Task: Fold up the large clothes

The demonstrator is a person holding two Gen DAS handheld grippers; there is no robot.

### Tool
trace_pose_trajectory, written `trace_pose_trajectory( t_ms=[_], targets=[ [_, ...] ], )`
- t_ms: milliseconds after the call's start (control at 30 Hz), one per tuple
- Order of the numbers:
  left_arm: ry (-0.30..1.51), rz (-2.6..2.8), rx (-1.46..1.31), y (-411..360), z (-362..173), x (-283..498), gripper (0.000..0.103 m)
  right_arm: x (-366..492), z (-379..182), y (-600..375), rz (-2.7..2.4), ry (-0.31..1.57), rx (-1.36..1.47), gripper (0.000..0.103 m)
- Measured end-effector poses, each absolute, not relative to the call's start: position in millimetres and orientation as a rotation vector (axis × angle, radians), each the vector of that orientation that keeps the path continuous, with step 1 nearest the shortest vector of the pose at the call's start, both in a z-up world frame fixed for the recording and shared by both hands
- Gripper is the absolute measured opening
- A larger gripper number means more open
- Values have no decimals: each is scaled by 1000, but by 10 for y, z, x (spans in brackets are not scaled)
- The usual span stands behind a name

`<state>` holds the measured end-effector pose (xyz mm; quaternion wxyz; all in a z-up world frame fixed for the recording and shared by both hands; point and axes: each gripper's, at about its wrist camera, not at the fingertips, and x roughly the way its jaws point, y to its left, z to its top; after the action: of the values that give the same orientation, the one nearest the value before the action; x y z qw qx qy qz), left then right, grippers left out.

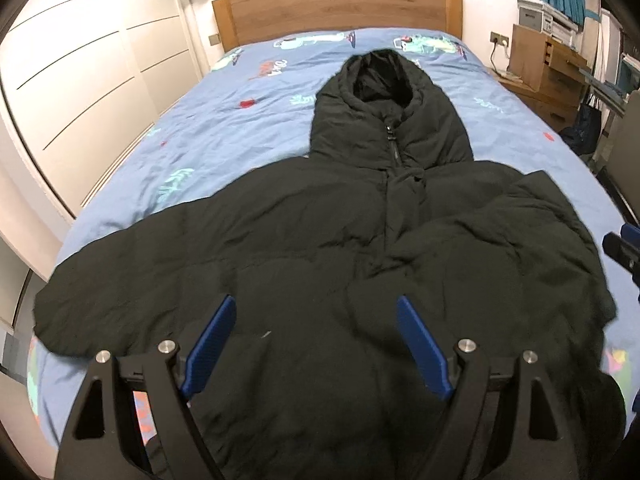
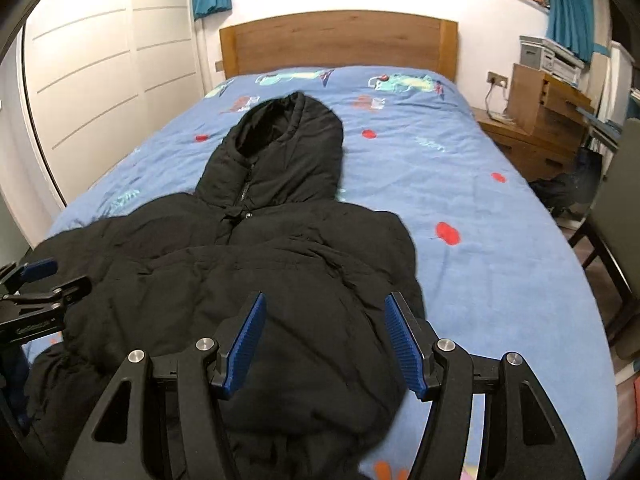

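A black puffy hooded jacket (image 1: 304, 240) lies front-up on the blue bed sheet (image 1: 224, 128), with its hood (image 1: 384, 92) towards the headboard. One sleeve (image 1: 88, 300) stretches out to the left; the other side is folded over the body (image 1: 500, 240). My left gripper (image 1: 316, 300) hovers open above the jacket's lower body, with nothing between its blue pads (image 1: 212, 340). In the right wrist view my right gripper (image 2: 325, 296) stands open over the jacket's (image 2: 280, 260) right lower part and holds nothing. Each gripper shows at the edge of the other's view: the right gripper (image 1: 624, 242) and the left gripper (image 2: 56, 276).
A wooden headboard (image 1: 336, 4) closes the far end of the bed. White wardrobe doors (image 1: 92, 64) run along the left. A wooden bedside cabinet (image 2: 540, 120) with a printer stands at the right, and a dark chair (image 2: 616, 240) sits beside the bed's right edge.
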<state>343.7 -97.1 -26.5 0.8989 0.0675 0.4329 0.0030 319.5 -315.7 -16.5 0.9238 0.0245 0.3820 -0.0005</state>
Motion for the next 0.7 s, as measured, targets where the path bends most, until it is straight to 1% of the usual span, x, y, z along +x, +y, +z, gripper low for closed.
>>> trace_pose_trajectory(
  t_ms=[167,367,533,700],
  targets=[
    [953,13,165,-1104,-704,3726,82,3478,-564,-3098,24,842,51,60],
    [999,-1,138,-1060,-1146,3748,84,3581,-1078,-3042,31,915,41,61],
    [994,0,172,-1097,-1128,3719,83,3584,-1136,-3015,22,941,19,61],
    [936,24,169,-1050,-876,3489,83,3398,-847,-3018,37,899,28,61]
  ],
)
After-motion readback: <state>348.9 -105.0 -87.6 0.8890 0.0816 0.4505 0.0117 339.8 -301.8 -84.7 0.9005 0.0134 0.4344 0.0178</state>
